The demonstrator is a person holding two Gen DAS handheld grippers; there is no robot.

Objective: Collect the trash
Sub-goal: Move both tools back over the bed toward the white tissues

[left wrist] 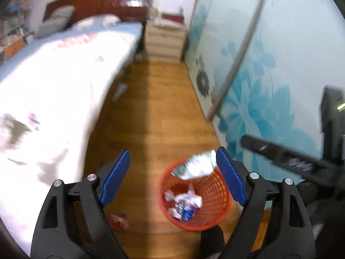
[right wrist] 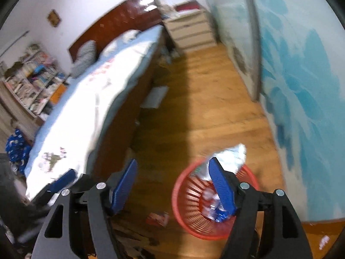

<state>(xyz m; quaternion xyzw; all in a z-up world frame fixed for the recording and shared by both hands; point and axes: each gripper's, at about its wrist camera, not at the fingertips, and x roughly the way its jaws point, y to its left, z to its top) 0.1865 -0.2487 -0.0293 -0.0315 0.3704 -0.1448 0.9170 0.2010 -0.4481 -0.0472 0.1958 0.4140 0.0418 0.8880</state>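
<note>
We hold the left hand-held gripper (left wrist: 172,177) and the right hand-held gripper (right wrist: 173,185) above the wooden floor (left wrist: 155,108), both with their blue pads spread wide and nothing between them. The red basket (left wrist: 215,211) stands near the blue flowered wardrobe door (left wrist: 269,82), already holding crumpled wrappers (left wrist: 185,202). A silvery bag (left wrist: 199,164) sits at its far rim, and through the blur we cannot tell whether it is falling in or resting there. It may catch on the edge and slide off onto the floor. A red wrapper (right wrist: 158,218) lies on the floor just beside the basket, between it and the bed (left wrist: 54,75). Reaching for it, we could knock the light basket over and spill what is collected.
</note>
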